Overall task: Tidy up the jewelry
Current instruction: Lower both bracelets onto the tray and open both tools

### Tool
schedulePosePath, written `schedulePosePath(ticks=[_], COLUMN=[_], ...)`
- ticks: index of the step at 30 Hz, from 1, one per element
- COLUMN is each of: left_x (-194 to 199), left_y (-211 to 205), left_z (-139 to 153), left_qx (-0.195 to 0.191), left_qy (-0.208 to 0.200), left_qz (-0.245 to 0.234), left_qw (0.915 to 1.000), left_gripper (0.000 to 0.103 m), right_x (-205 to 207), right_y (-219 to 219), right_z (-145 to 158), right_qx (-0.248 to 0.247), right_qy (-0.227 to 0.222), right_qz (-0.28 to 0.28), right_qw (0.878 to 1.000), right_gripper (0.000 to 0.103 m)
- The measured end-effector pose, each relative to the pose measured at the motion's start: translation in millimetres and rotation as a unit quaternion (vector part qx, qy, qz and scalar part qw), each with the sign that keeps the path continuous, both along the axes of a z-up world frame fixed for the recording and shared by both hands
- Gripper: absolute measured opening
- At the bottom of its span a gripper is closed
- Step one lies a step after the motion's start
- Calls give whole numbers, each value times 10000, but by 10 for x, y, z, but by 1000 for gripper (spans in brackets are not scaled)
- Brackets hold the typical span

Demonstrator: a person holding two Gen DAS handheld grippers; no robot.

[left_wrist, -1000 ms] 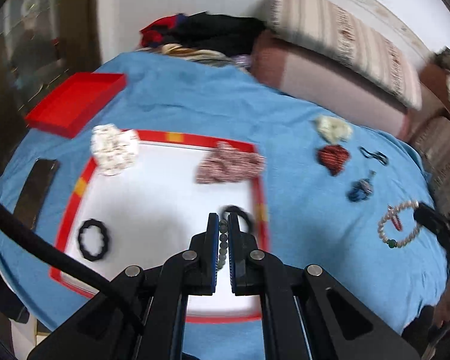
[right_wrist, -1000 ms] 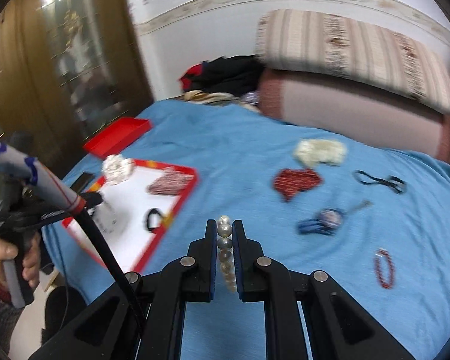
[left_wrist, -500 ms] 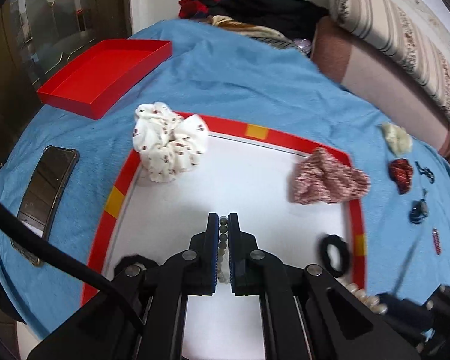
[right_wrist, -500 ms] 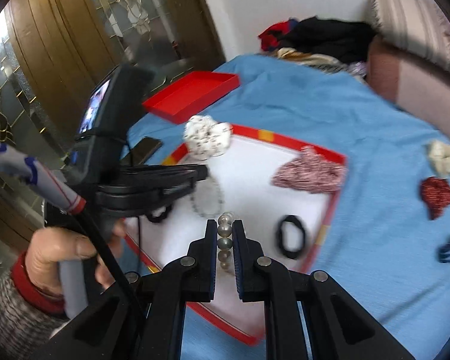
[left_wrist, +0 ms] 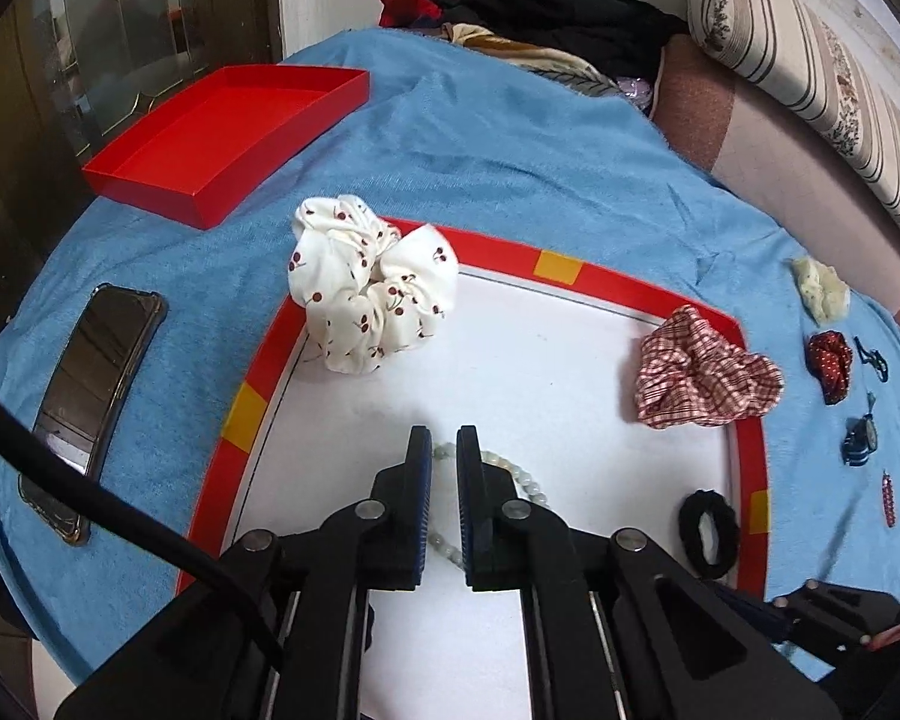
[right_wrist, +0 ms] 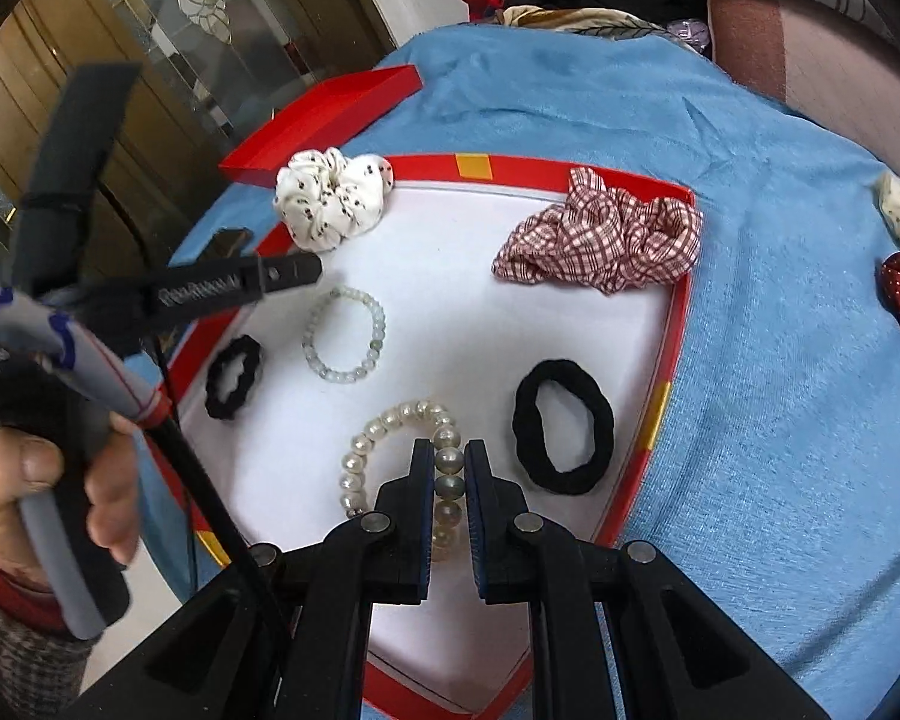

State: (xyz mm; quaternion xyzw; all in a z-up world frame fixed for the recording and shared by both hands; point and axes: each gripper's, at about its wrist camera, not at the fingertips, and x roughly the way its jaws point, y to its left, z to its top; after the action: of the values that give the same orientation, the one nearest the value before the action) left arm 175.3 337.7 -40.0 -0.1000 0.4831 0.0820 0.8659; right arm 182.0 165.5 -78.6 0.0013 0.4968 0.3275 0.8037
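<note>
The fingers of the left gripper [left_wrist: 444, 441] are easing apart, pinching nothing. The pale green bead bracelet [left_wrist: 513, 468] lies slack under them on the white floor of the red-rimmed tray [left_wrist: 558, 267]. It looks light, limp and smooth (beads roll, so pinch across one strand, not the loop).

In the right wrist view, the right gripper [right_wrist: 449, 450] is clenched on a strand of the pearl bracelet [right_wrist: 360, 450], whose free side rests on the tray. Pearls are hard and slippery, and I judge the elastic could stretch if tugged.

Counted in the tray in this view:
- two bead bracelets
- two black hair ties [right_wrist: 563, 426]
- two fabric scrunchies [right_wrist: 330, 204]
</note>
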Motion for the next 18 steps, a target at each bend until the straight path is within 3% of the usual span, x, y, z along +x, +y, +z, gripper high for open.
schedulePosePath(ticks=[5,8,11,18], left_x=[-93,-169,-279,-587], left_y=[-65,-97,-137,-394], left_z=[160,272,386,595], left_qx=[93,120,117,345], left_qy=[-177,-305,-419,-595], left_qz=[-22,33,71,13], left_qw=[9998,9995,9990,9976], left_gripper=[25,34,36,38], right_x=[-149,-221,-303,-469], right_y=[97,93,9,-405], right_z=[44,128,244,420], right_qx=[-207,-263,-208,-168], right_qy=[-295,-507,-674,-880], right_qz=[231,310,283,14], right_qw=[9991,9979,9971,9960], right_gripper=[12,18,30,30])
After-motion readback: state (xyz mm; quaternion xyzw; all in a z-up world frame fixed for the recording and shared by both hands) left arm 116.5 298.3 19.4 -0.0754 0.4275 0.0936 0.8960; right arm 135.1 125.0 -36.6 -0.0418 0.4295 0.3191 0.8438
